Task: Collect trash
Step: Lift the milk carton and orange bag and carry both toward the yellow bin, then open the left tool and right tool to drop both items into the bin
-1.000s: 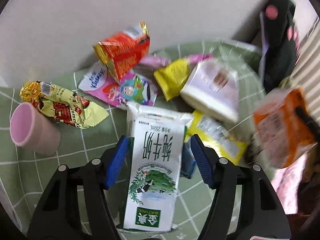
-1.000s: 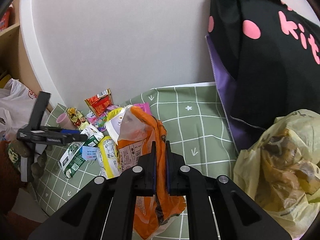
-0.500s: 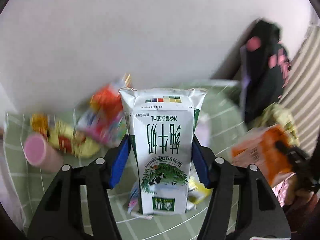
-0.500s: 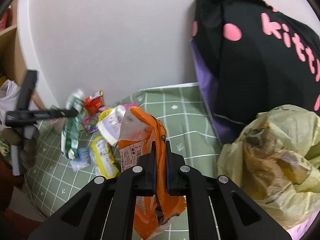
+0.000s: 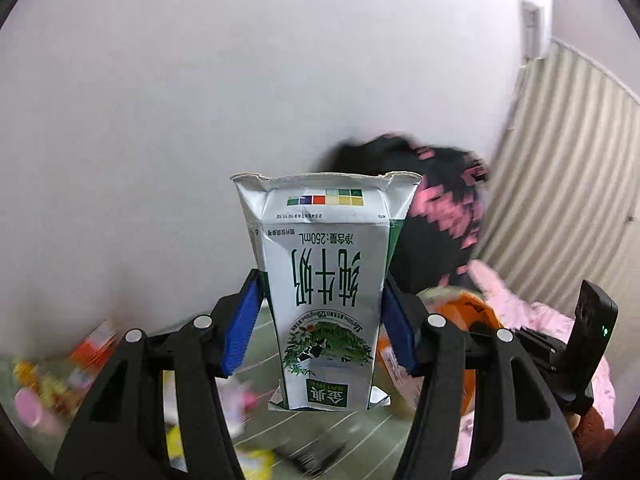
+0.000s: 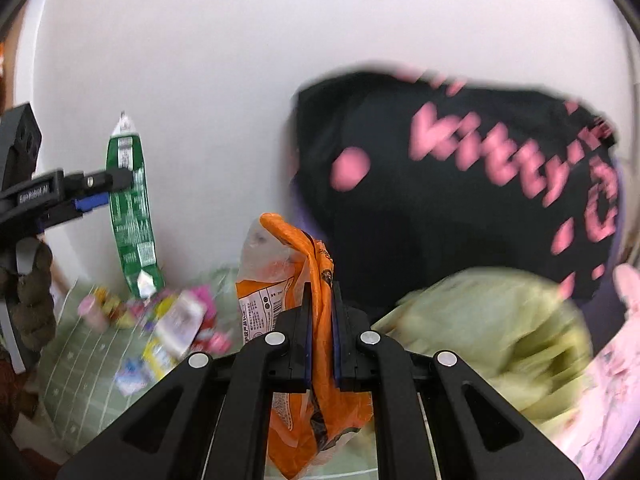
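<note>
My left gripper [image 5: 322, 320] is shut on a flattened green-and-white milk carton [image 5: 326, 292] and holds it up in the air in front of the white wall. In the right wrist view the carton [image 6: 130, 208] hangs from that gripper [image 6: 100, 192] at the left. My right gripper [image 6: 320, 340] is shut on an orange plastic bag [image 6: 296, 288] and holds it above the green checked cloth [image 6: 80, 364]. More wrappers [image 6: 172, 320] lie blurred on the cloth below.
A black bag with pink lettering [image 6: 460, 184] stands at the right against the wall. A yellow-green plastic bag [image 6: 492, 328] lies in front of it. A pink cup [image 5: 34, 410] and snack wrappers [image 5: 92, 348] sit low left in the left wrist view.
My left gripper closed on the milk carton and lifted it off the cloth, high above the pile. My right gripper turned rightward with the orange bag still in it.
</note>
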The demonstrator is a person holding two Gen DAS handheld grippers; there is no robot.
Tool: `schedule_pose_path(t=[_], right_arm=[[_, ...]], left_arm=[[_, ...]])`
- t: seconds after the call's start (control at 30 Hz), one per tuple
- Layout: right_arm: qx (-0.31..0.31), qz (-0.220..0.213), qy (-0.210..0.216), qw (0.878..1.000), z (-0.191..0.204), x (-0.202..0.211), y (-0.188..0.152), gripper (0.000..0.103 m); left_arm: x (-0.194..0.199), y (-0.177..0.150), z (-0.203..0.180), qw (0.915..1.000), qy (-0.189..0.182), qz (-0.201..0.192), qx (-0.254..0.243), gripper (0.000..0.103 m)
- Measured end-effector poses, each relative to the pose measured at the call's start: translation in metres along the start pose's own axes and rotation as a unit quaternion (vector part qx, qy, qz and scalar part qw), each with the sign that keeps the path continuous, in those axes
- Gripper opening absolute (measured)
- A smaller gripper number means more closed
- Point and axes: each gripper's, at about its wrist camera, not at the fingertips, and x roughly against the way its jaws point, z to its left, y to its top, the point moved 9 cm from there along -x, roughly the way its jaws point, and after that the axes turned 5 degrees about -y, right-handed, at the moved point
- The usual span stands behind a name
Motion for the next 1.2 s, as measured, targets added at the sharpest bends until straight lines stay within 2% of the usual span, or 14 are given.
schedule_pose_path(t=[0.13, 0.23, 0.4, 0.5, 0.6, 0.73, 0.8, 0.97, 1.2], right_arm=[[-0.013, -0.054, -0.063, 0.996, -0.064, 0.034, 0.040, 0.008], [-0.016, -0.073, -0.118, 0.990, -0.115, 0.050, 0.052, 0.008], [-0.019, -0.059, -0.147, 0.987, -0.165, 0.037, 0.041, 0.008], [-0.034, -0.041, -0.139, 0.989, -0.179, 0.020, 0.020, 0.008], [-0.072, 0.006, -0.106, 0.992, -0.189, -0.009, -0.018, 0.008], [-0.088, 0.047, -0.068, 0.993, -0.189, -0.030, -0.049, 0.008], [-0.085, 0.063, -0.055, 0.993, -0.188, -0.037, -0.058, 0.008], [-0.065, 0.100, -0.037, 0.992, -0.181, -0.052, -0.077, 0.008], [-0.069, 0.113, -0.046, 0.990, -0.184, -0.055, -0.088, 0.008]], left_arm=[[-0.031, 0.023, -0.068, 0.9975, -0.061, -0.010, -0.036, 0.054], [-0.060, 0.032, -0.120, 0.9923, -0.110, -0.008, -0.057, 0.054], [-0.110, 0.034, -0.184, 0.9824, -0.175, 0.001, -0.066, 0.054], [-0.156, 0.009, -0.208, 0.9780, -0.197, 0.036, -0.059, 0.054], [-0.208, -0.037, -0.210, 0.9755, -0.187, 0.103, -0.055, 0.054], [-0.244, -0.095, -0.201, 0.9683, -0.156, 0.177, -0.082, 0.054], [-0.254, -0.112, -0.193, 0.9659, -0.133, 0.194, -0.108, 0.054], [-0.263, -0.128, -0.185, 0.9594, -0.115, 0.222, -0.131, 0.054], [-0.261, -0.143, -0.185, 0.9503, -0.120, 0.251, -0.139, 0.053]])
